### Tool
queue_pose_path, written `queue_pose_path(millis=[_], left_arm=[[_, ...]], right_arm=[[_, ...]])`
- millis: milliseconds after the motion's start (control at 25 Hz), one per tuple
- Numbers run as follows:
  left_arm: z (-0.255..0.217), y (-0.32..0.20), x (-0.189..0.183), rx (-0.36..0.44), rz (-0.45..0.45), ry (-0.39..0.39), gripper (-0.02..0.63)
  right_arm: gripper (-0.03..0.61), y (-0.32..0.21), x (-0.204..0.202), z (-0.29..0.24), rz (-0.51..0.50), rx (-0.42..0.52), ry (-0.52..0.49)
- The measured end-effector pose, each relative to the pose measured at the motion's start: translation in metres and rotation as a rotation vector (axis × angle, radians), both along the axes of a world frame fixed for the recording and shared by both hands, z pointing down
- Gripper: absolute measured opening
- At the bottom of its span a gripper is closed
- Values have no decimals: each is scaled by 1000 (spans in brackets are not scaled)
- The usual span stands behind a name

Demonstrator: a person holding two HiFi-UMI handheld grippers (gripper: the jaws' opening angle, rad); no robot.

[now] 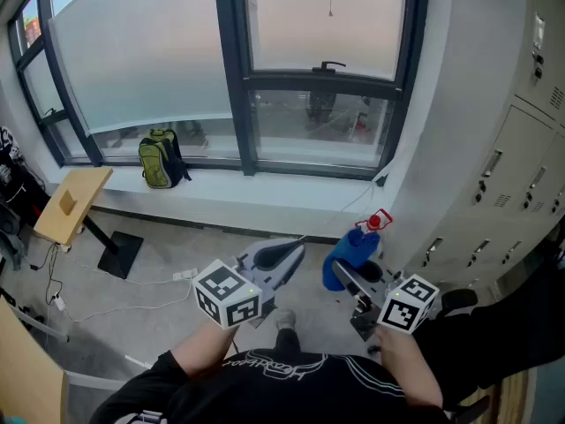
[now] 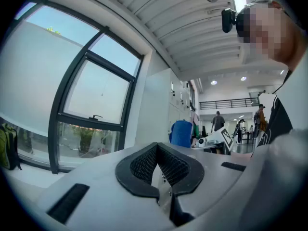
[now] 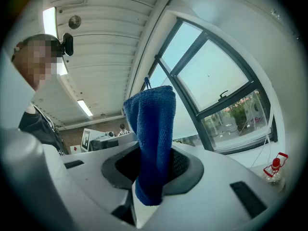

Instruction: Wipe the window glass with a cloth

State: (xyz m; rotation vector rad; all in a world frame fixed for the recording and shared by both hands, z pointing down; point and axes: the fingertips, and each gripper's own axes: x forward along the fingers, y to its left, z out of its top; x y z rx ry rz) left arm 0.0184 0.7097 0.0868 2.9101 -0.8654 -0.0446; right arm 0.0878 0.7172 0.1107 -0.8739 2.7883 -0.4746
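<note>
Beneath the window, right claw (image 3: 155, 163): jaws clamped on the dark blue terry cloth (image 3: 153, 138), which stands up from between them.
Cloth position: low in front of the person, well apart from the dark-framed window glass (image 1: 325, 20).
Left claw (image 2: 156, 150): jaws pressed together, nothing between them.
Window sill (image 1: 291, 186): carries an upright green backpack (image 1: 159, 159).
Red-triggered spray bottle (image 1: 379, 221): just beyond the cloth in the head view.
</note>
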Motion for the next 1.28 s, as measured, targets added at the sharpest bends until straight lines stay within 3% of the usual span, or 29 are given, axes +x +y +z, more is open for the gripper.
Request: queue_pose_path(millis=[480,760,1000,1280], left_arm=[[-9,-7,-8,18,-14,-17,5],[18,-62,-39,15,-73,-11,5],[65,-167,-82,-29,-110,-2,5],[85,-382,-176,-137,-174,-2,5]], right_arm=[[94,-10,-14,-8,-28,16,-3],[94,-71,-37,15,-71,14,-24],[94,-178,-81,65,-98,-34,-4],[94,-393,-168,77,-92,-98,40]])
